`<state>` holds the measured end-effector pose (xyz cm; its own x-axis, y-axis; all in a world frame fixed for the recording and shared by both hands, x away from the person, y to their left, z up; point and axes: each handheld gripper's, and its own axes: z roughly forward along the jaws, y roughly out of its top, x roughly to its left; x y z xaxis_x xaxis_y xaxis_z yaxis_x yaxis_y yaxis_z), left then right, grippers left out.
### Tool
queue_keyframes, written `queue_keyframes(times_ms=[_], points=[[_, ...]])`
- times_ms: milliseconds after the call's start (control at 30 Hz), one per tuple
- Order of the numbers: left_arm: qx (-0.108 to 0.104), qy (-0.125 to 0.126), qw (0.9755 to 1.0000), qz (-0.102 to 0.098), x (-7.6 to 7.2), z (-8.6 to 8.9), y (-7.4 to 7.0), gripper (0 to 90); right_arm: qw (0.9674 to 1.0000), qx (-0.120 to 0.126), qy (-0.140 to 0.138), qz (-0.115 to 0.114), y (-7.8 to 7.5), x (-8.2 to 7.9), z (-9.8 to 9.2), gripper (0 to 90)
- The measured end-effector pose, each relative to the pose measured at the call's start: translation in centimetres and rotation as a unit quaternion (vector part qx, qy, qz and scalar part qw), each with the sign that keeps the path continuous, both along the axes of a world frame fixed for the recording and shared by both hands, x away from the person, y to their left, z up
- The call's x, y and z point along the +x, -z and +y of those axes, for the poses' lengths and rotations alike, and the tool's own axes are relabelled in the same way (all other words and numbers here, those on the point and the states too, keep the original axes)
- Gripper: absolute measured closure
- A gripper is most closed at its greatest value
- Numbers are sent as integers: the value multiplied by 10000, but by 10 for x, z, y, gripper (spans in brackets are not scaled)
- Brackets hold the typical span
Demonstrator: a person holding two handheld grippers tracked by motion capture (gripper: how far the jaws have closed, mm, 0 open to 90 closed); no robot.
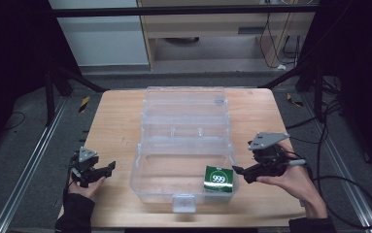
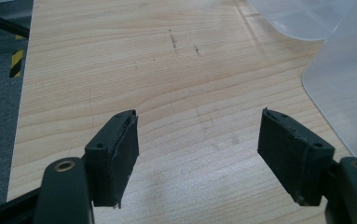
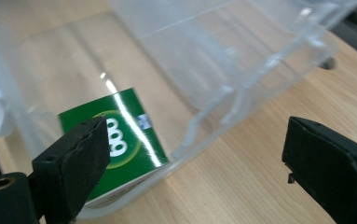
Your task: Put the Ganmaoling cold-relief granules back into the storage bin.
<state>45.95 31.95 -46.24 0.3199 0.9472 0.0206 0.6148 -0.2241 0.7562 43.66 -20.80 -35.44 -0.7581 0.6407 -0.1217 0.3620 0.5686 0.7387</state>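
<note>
**Both grippers spread wide beside a clear box holding one green carton**

Right gripper (image 1: 240,174) sits in the person's right hand (image 1: 295,182), its two black jaws parted wide with nothing between them; a grey three-cornered plate tops it. Just ahead of its jaws stands the clear plastic box (image 1: 140,165), an open, rounded-cornered case of thin see-through plastic with its lid (image 1: 183,104) swung back on the far side. Inside the box, in the corner nearest this gripper, lies one green carton (image 1: 218,179), flat and rectangular, glossy, printed with a white "999" inside a ring. In the right gripper view the carton (image 3: 120,140) shows through the box wall (image 3: 204,116) just beyond the left jaw, light glaring off its surface; I can make out nothing else in the box. A small clear latch tab (image 1: 183,202) sticks out from the box's near wall.

Left gripper (image 1: 107,171), in the left hand (image 1: 84,184), also stands fully apart and grips nothing. Its own view shows two flat, rough-faced black pads (image 2: 125,149) over bare table (image 2: 181,93), with the box's frosted edge (image 2: 339,84) off beyond its right jaw. The table is pale wood-grain laminate, marked with a few small dark scuffs (image 2: 172,41) ahead of this gripper.

Count: two grippers, one box, one carton.
</note>
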Motion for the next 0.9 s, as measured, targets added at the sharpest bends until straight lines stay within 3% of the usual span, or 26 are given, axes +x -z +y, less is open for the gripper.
queue_keyframes(times_ms=[100,300,633,900], points=[[3,7,10000,-1,0,-1,0,289,9982,342,469,-132,5,-3,-15,71],[4,30,10000,0,0,-1,0,302,9908,655,1148,-273,23,-5,-33,62],[-4,57,10000,15,0,-2,1,313,9752,744,2054,-356,60,-2,-57,63],[11,59,10000,30,2,-1,2,309,9670,716,2433,-247,93,2,-72,61]])
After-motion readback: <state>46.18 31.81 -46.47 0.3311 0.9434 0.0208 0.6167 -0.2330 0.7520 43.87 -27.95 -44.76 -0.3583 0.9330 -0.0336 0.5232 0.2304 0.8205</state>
